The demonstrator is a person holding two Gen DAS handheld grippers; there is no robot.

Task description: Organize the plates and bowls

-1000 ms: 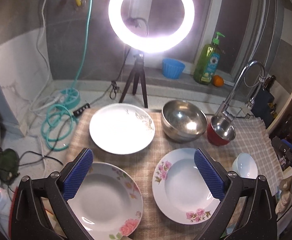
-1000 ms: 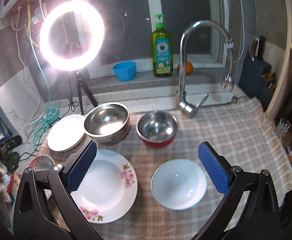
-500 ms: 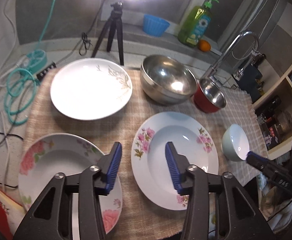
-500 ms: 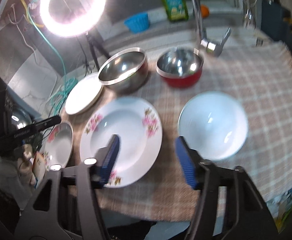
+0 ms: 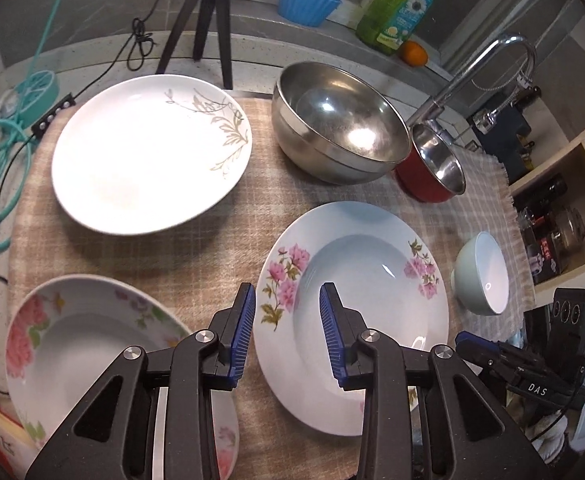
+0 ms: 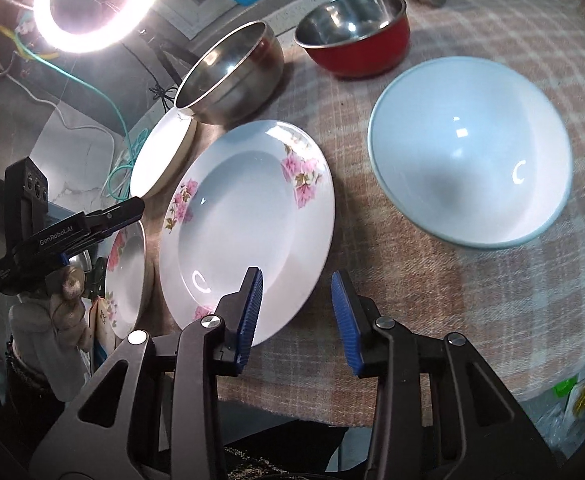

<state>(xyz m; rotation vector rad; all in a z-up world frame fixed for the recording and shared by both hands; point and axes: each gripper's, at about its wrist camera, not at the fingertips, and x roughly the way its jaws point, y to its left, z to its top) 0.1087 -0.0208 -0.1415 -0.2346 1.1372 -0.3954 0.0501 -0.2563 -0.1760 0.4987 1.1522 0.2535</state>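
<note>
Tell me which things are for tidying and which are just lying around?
For the job: pink-flower plate, second flowered plate, leaf plate, steel bowl, red bowl, white bowl.
Just there: soap bottle, blue cup, orange, ring light.

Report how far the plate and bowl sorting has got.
Done: nothing stacked yet; the steel bowl, red bowl and white bowl sit apart on the cloth. In hand: both tongs open and empty, left tongs and right tongs straddling opposite rims of the pink-flowered plate. Left: all stacking.

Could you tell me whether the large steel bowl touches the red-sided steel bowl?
Cannot tell. The right wrist view suggests a gap between large steel bowl and red-sided steel bowl; left wrist overlaps them.
</note>
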